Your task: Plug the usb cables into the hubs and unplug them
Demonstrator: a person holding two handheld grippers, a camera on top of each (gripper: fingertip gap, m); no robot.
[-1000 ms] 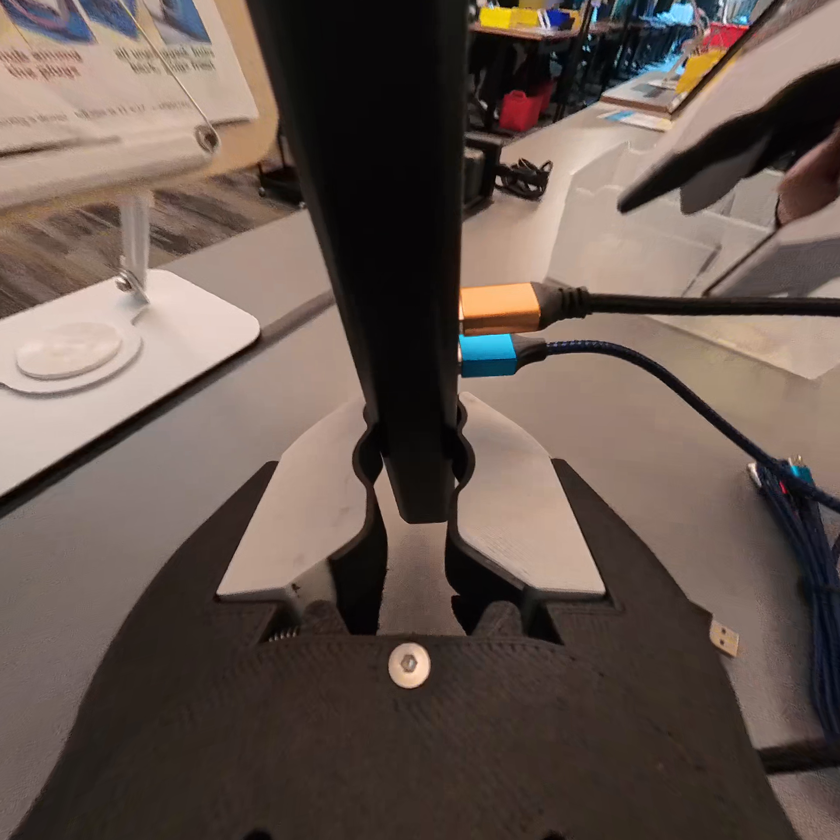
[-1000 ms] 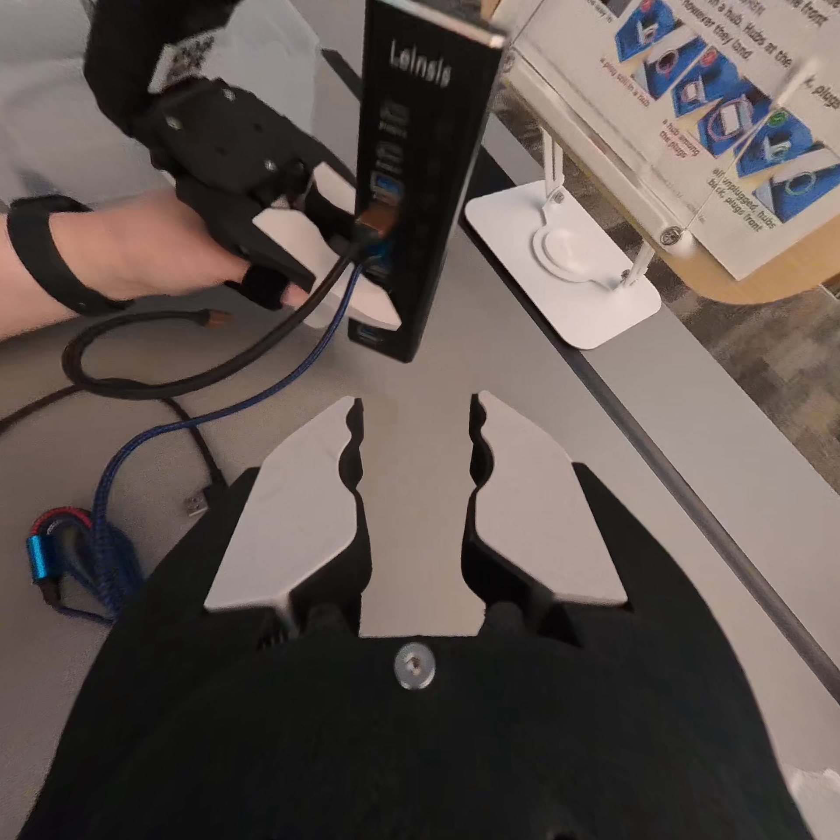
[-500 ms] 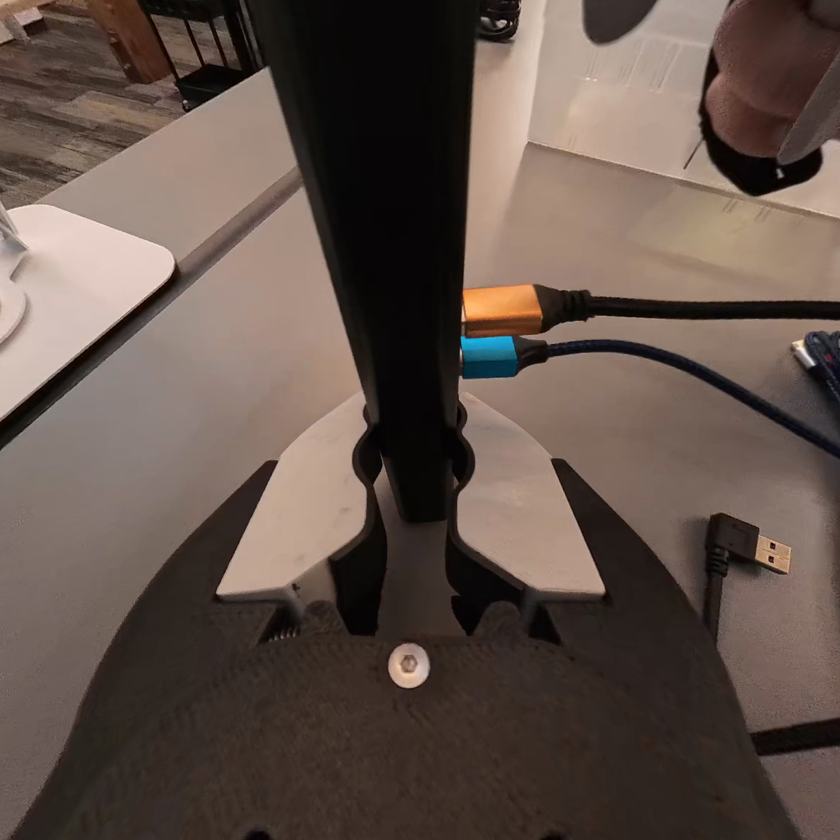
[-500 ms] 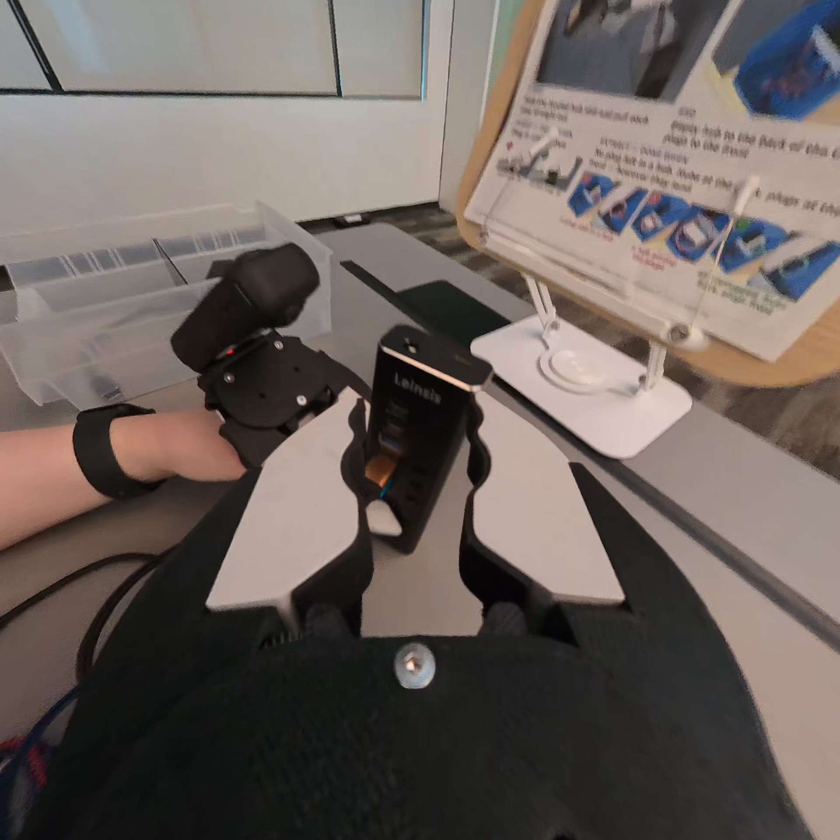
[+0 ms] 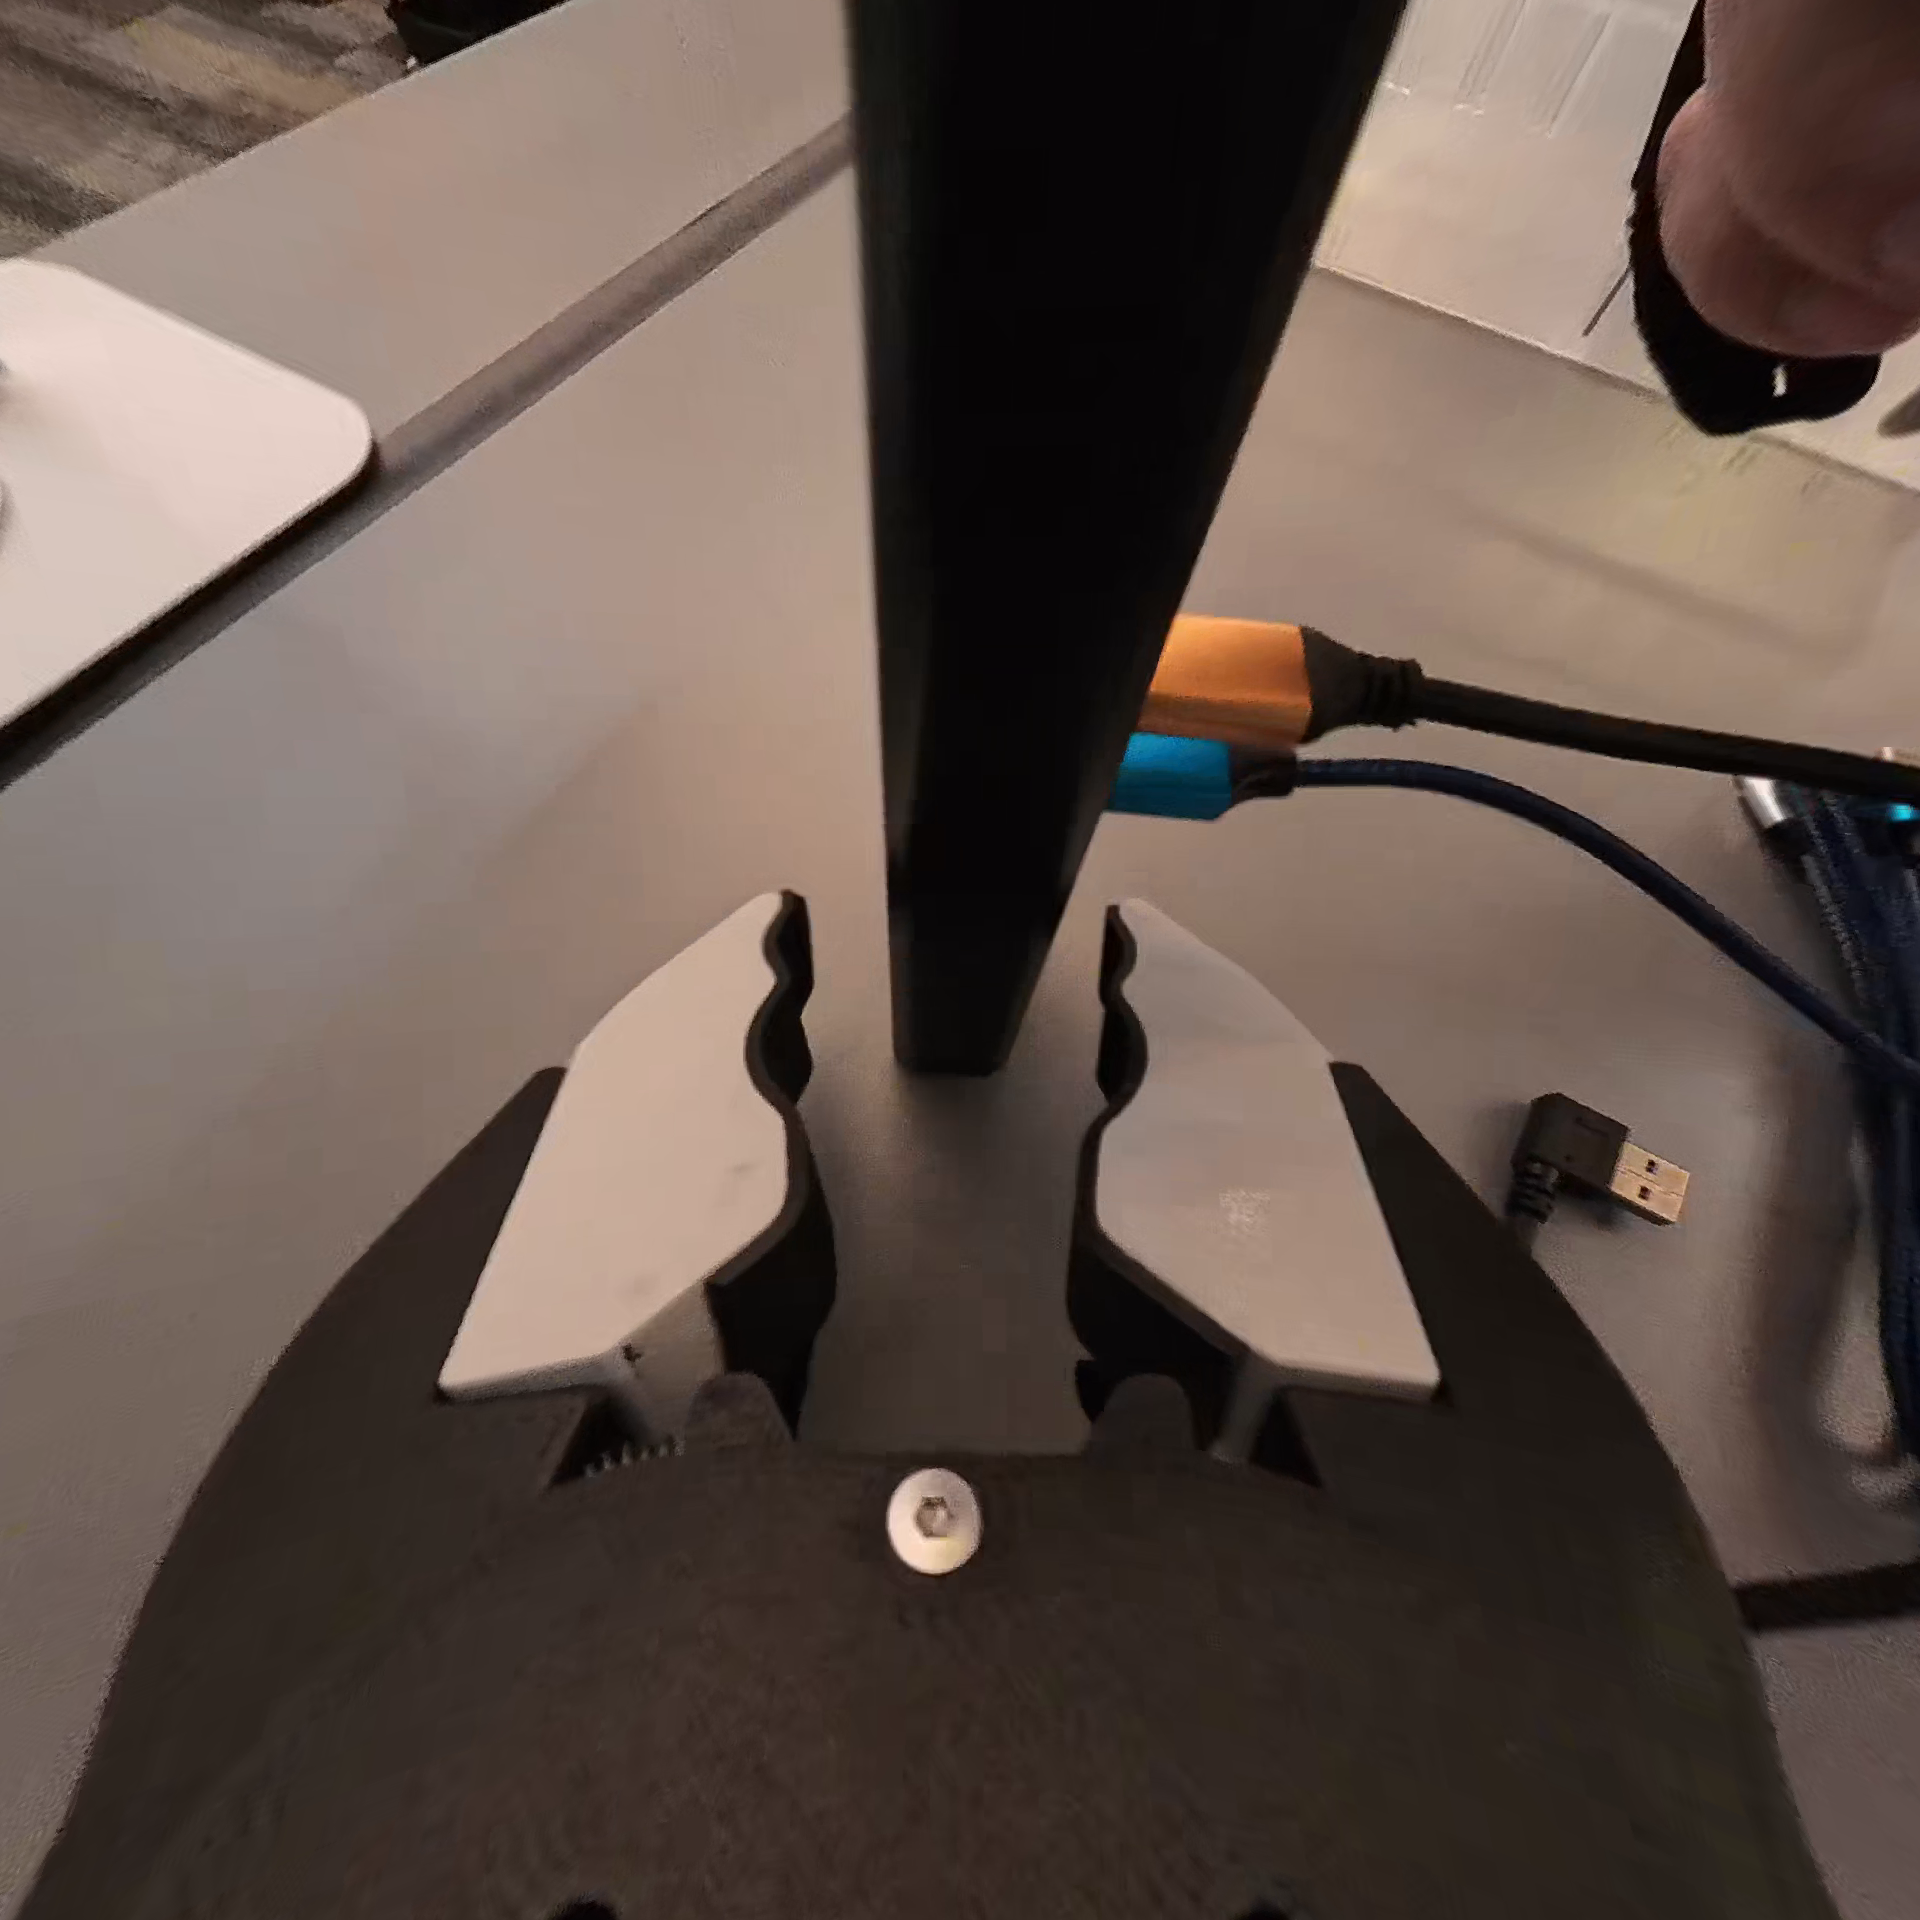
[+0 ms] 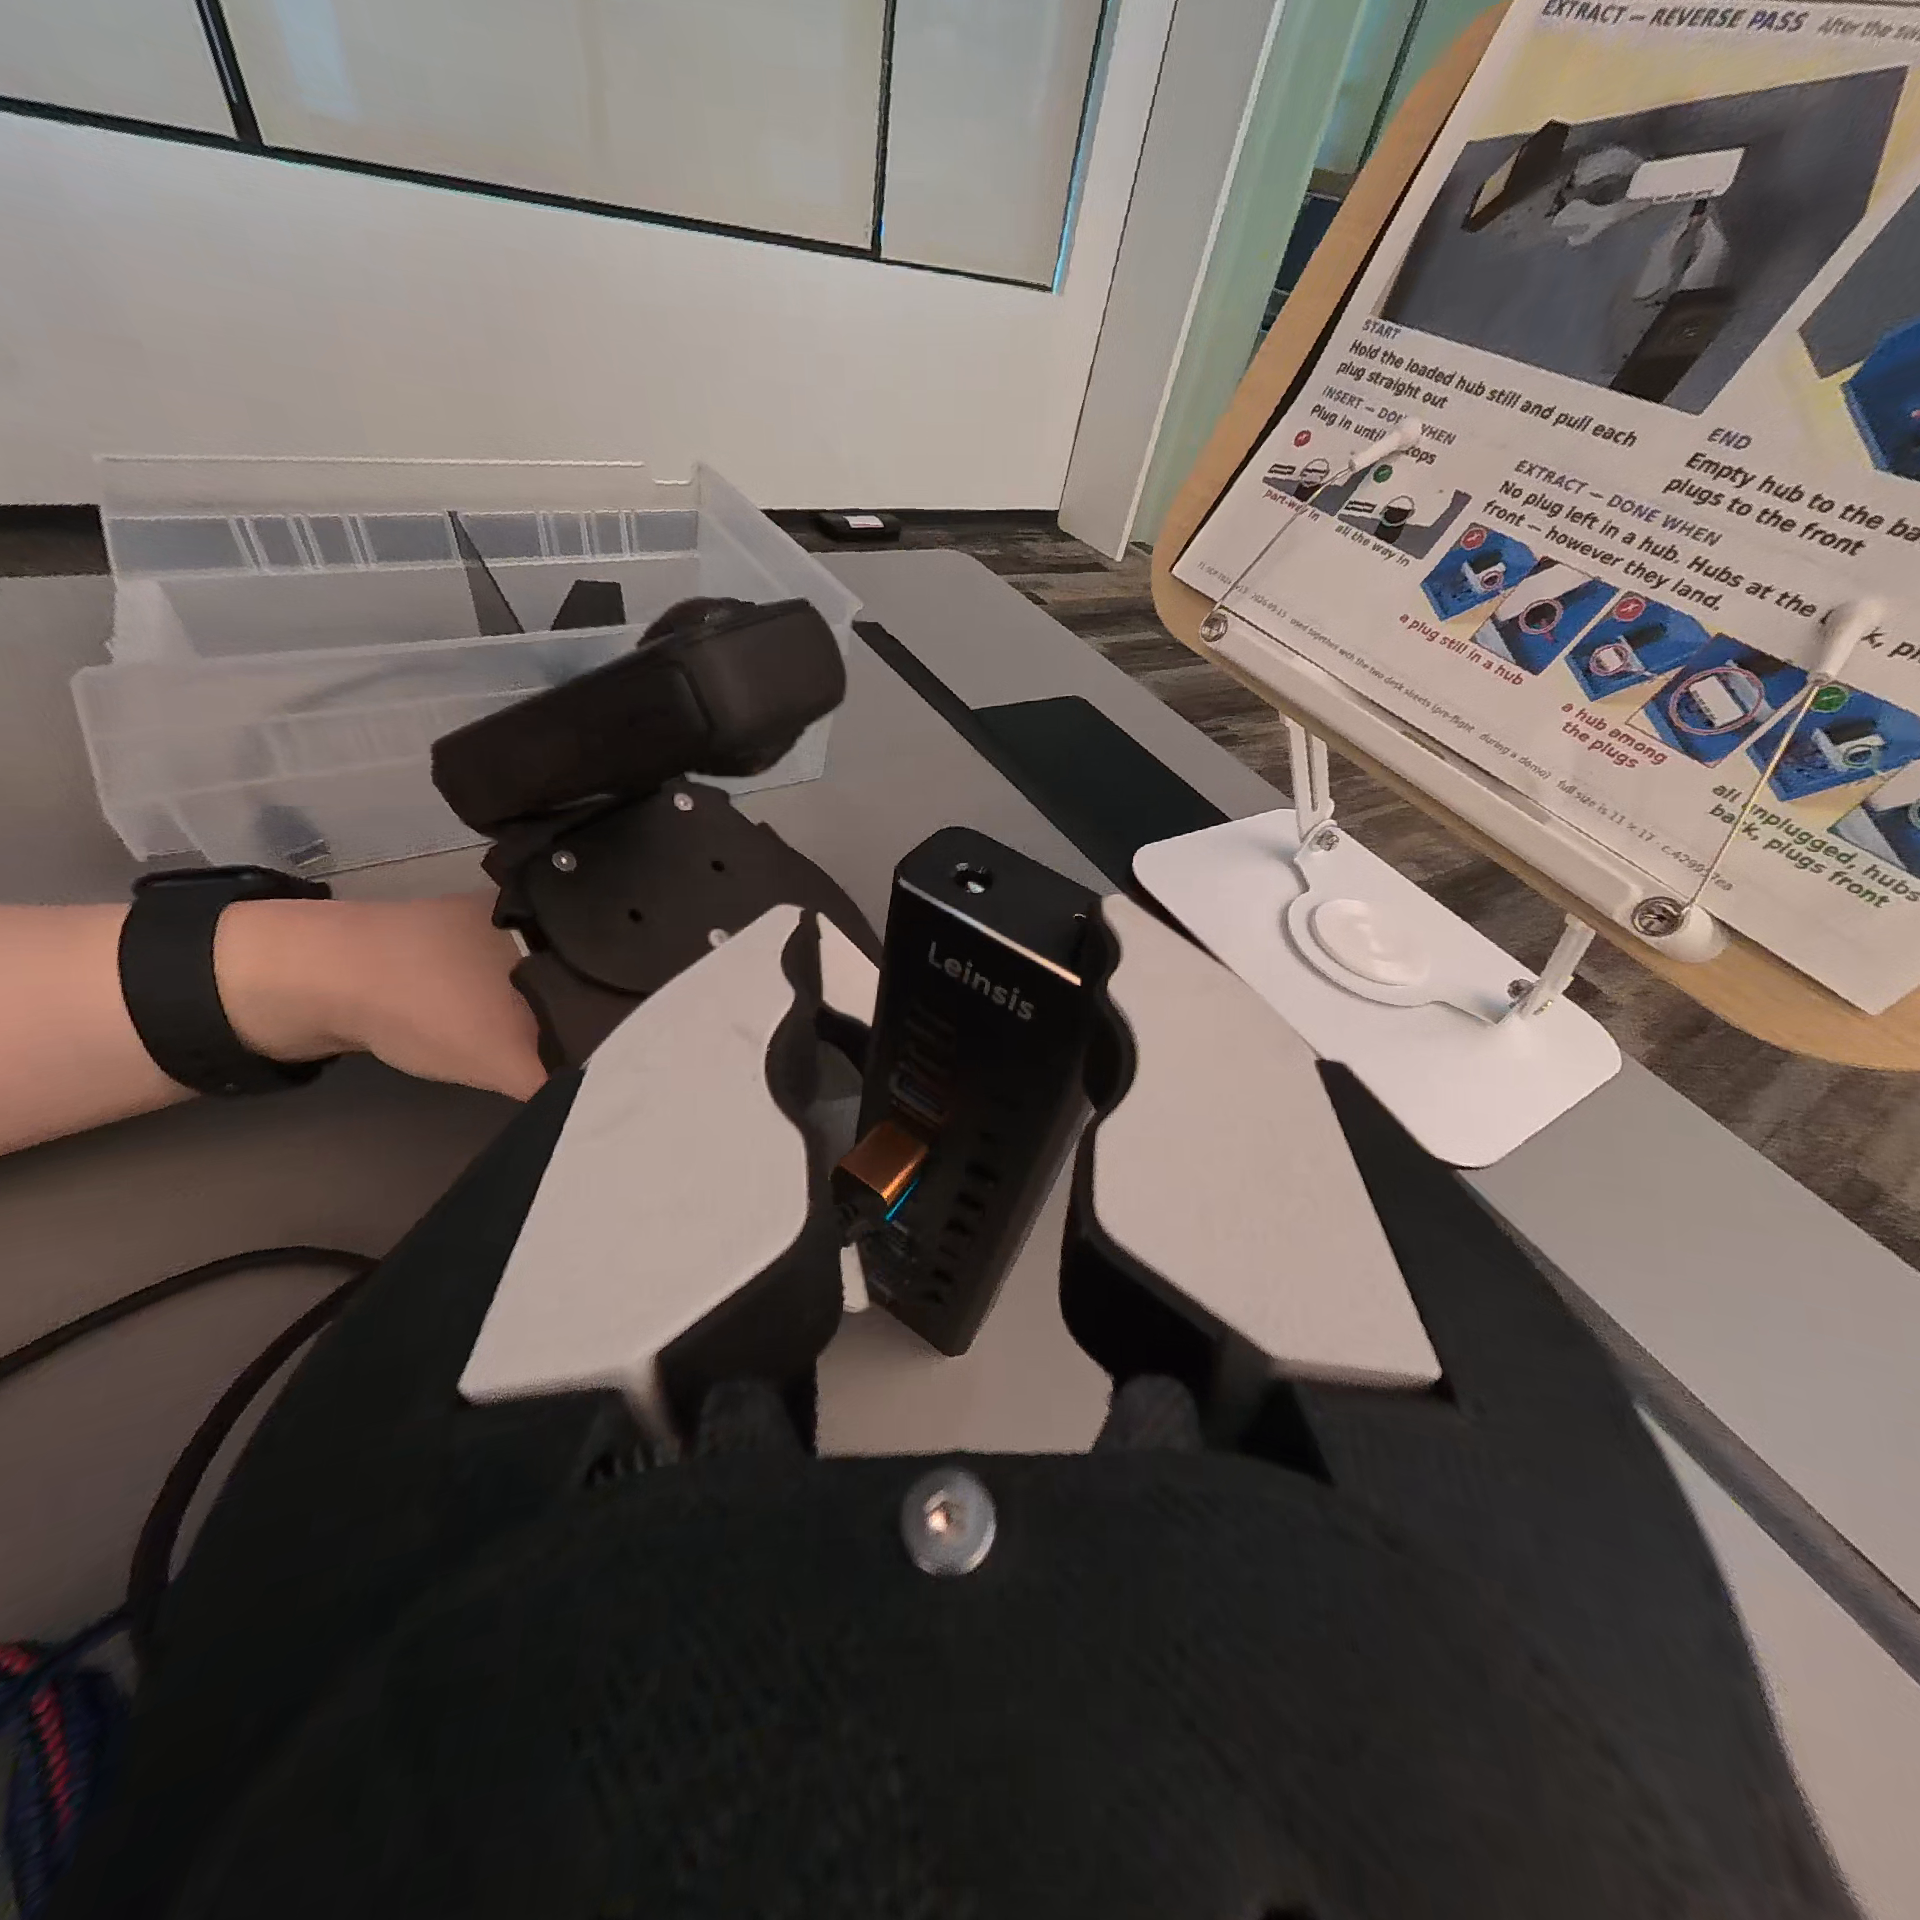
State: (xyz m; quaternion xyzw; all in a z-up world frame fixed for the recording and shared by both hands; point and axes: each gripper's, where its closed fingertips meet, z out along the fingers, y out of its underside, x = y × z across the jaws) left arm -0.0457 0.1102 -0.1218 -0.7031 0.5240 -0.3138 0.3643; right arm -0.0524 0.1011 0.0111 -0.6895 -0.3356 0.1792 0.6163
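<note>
Your hub (image 6: 971, 1122) stands upright on the table (image 5: 520, 727), a smooth black slab, probably slippery and easy to tip. It sits between the fingers of both tongs. The left tongs (image 5: 951, 925) stand apart, not touching it. The right tongs (image 6: 951, 935) flank its top; whether they grip, you cannot tell. Hold its narrow sides. The orange plug (image 5: 1226, 675) and blue plug (image 5: 1174, 777) are hard and metallic on bendy braided cables; take each by its shell.

Parted right tongs (image 6: 951, 966) around upright hub (image 6: 971, 1101)
</note>
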